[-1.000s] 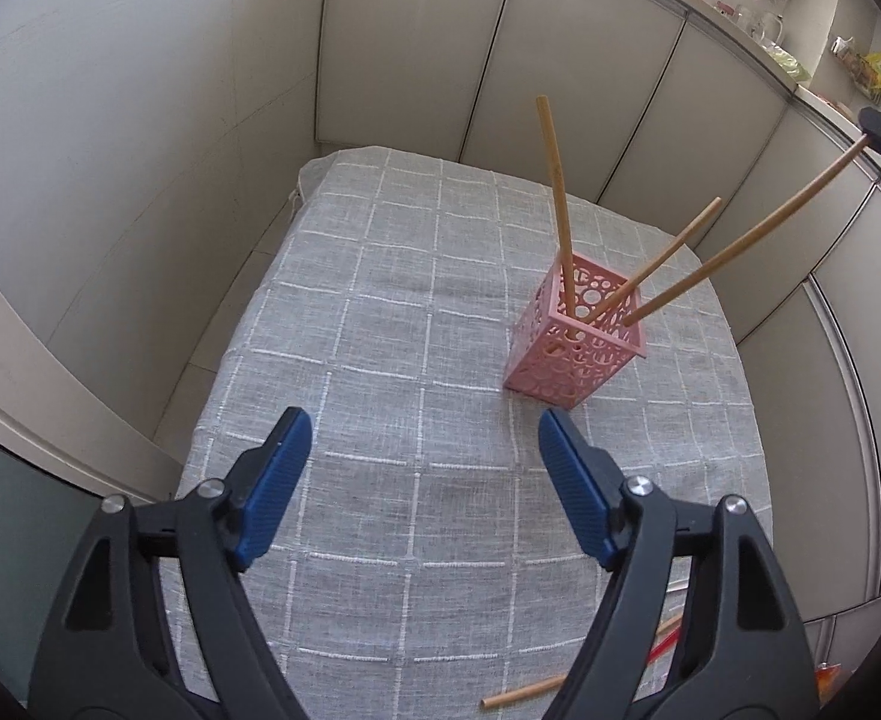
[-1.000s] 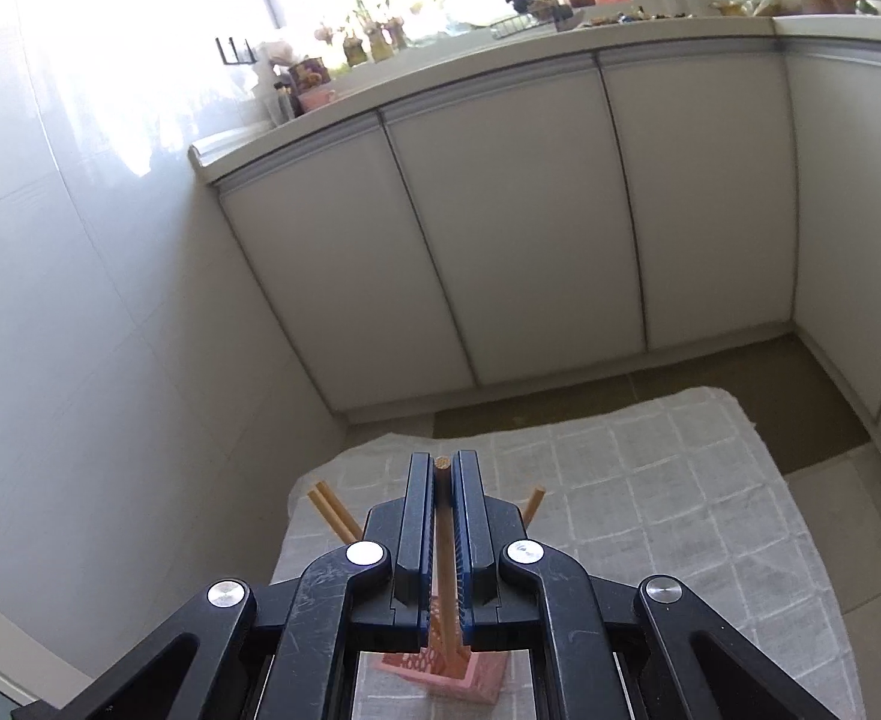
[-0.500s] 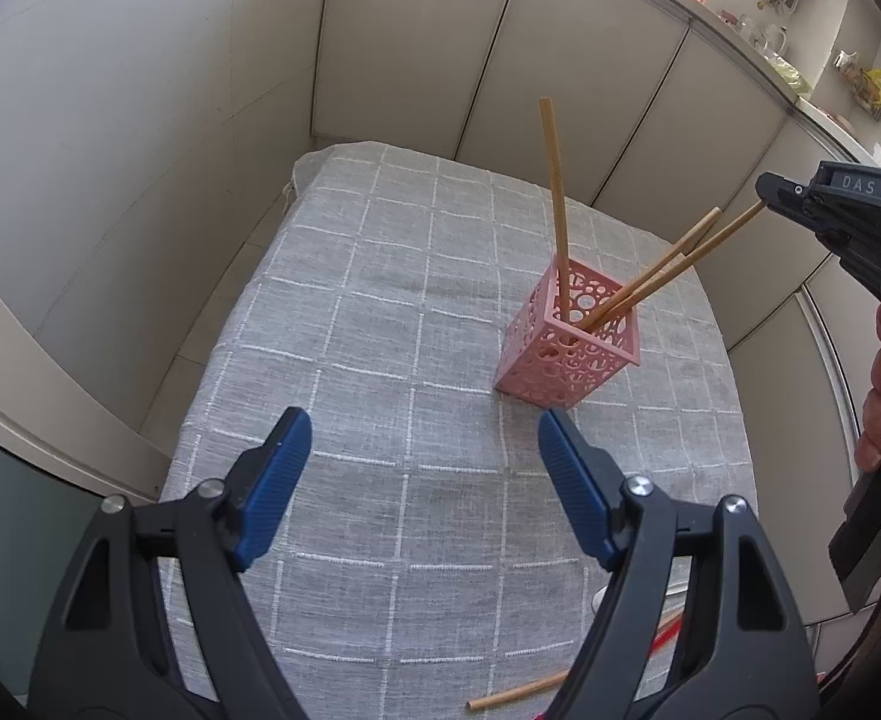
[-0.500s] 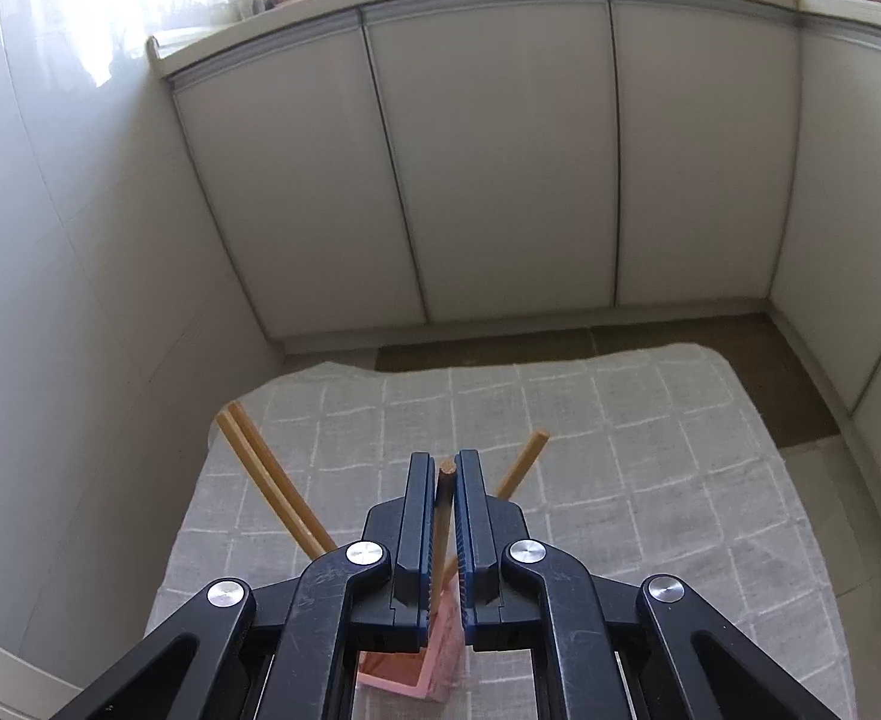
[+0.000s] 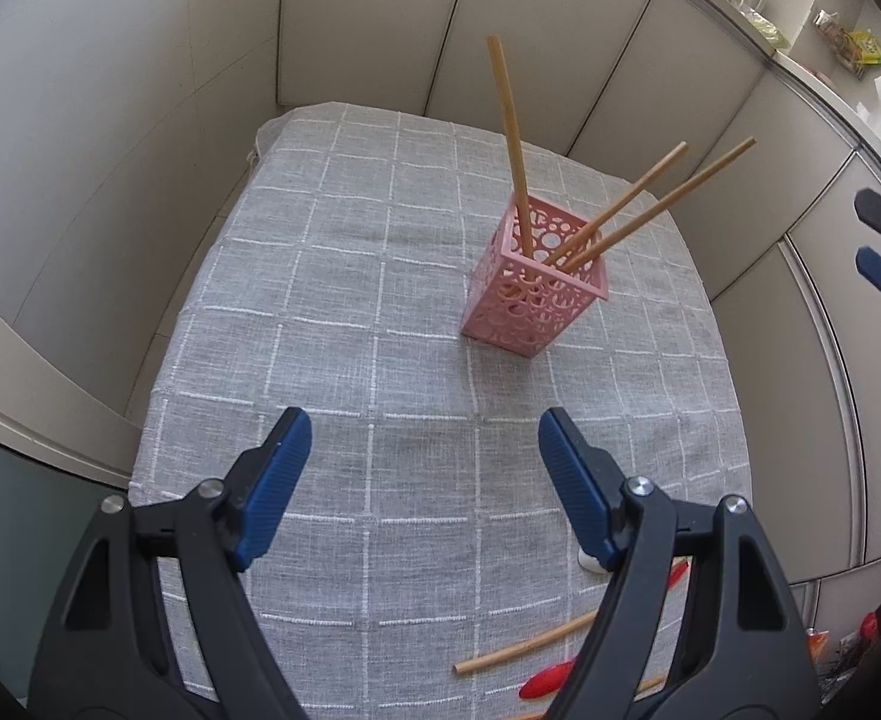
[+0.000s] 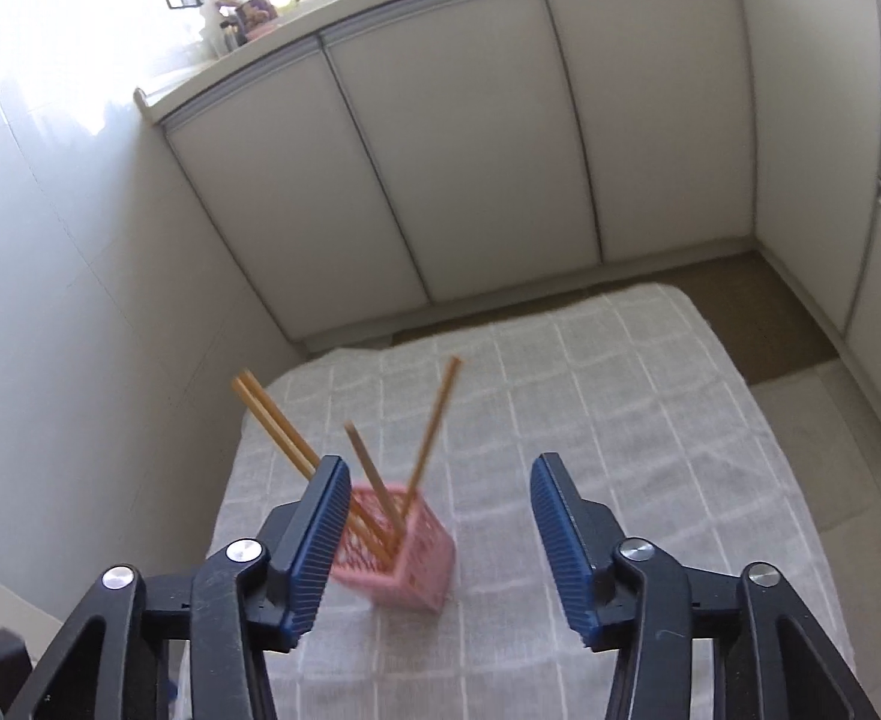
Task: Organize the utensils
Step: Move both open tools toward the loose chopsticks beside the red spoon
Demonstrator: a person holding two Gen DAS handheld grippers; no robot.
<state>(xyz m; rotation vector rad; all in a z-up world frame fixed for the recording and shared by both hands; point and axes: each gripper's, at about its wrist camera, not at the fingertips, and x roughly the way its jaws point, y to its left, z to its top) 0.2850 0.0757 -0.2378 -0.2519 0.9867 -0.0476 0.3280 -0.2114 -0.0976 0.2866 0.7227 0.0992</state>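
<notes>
Ahead of the left gripper point(image 5: 422, 468) and slightly right: holder point(image 5: 535, 294) standing on the cloth point(image 5: 332, 300), chopsticks point(image 5: 508, 138) leaning inside. Under its right finger, near the cloth's front edge: one loose chopstick point(image 5: 521, 651). Ahead of the right gripper point(image 6: 434, 546), beside its left finger: same holder. Behind the cloth: cabinets point(image 6: 470, 168).

**2 tong cameras, 1 shared holder**

Each view looks down along its own tongs at the grey cloth point(image 5: 380, 324). The pink holder point(image 5: 533, 306) lies beyond the left tongs' right tip and just past the right tongs' left tip point(image 6: 320, 546).
</notes>
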